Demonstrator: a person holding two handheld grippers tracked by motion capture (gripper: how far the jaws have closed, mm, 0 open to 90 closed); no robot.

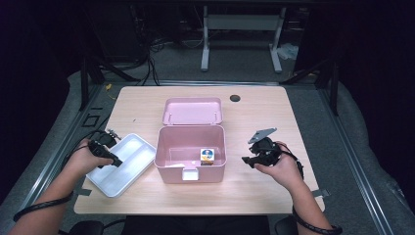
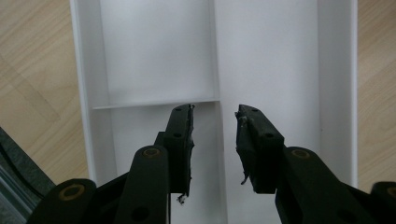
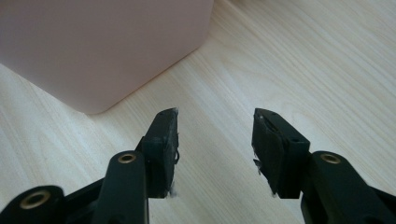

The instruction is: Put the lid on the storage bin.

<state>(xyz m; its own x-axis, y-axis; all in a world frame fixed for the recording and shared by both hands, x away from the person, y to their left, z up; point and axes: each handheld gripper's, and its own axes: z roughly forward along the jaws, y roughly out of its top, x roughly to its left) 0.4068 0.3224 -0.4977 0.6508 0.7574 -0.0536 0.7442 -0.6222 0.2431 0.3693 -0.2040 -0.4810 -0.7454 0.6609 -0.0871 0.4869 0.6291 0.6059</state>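
Nearest me, my forearms come in from six o'clock of the high view. My left gripper (image 1: 108,159) sits at about eight o'clock of the table (image 1: 254,196), over the white tray (image 1: 128,172). In the left gripper view its jaws stand moderately apart with nothing between them, poised above the tray's centre divider; whether the tips touch the tray I cannot tell.

My right gripper (image 1: 250,160) is at about four o'clock, just beside the pink box (image 1: 191,172). In the right gripper view its jaws stand fairly wide and empty over bare wood, with the box's rounded corner (image 3: 100,51) at eleven o'clock, apart from the tips.

The box stands open at the table's centre, its lid (image 1: 193,110) tipped back toward twelve o'clock. Inside, against the wall on the four o'clock side, sits a small cube (image 1: 207,156) with an orange side and a printed top; the print is too small for me to read. I see no other readable writing.
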